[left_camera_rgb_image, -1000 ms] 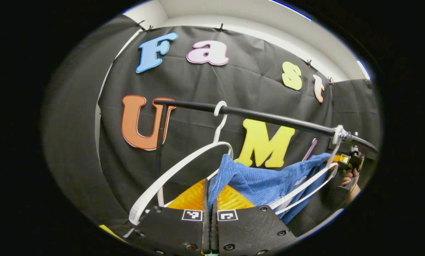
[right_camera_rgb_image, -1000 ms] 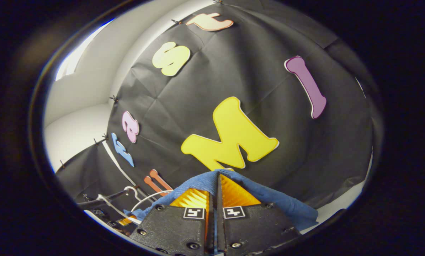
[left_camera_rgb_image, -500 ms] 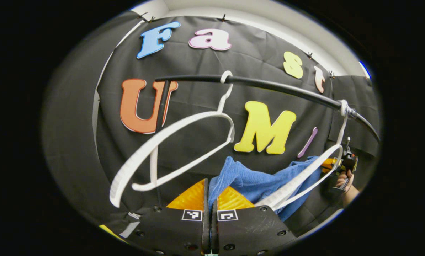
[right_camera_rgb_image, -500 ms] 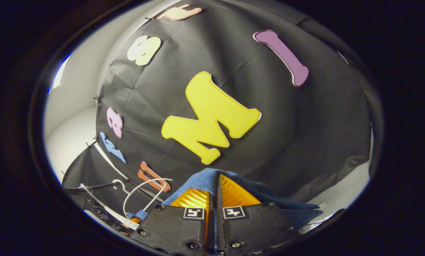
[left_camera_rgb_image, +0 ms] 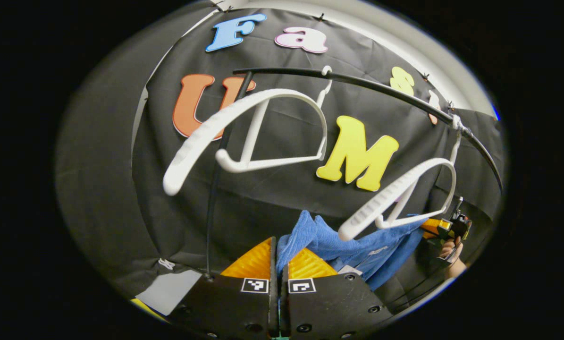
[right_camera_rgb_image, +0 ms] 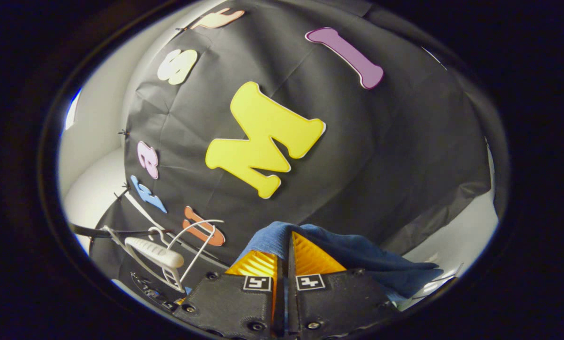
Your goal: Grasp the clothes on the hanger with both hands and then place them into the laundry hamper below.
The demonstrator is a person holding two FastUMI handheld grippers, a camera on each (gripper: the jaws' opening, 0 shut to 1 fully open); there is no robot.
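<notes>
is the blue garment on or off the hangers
Off: the blue knitted garment hangs below both bare white plastic hangers, pinched by the left hand-held gripper.

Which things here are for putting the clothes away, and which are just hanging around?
For the job: blue cloth, left gripper, right gripper, both pinching it.

Just hanging around: two empty white hangers, black rail.

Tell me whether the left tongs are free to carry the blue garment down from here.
Probably yes. The left tongs pinch the blue garment, which hangs below both white hangers and looks clear of them; the right tongs grip its other end.
</notes>
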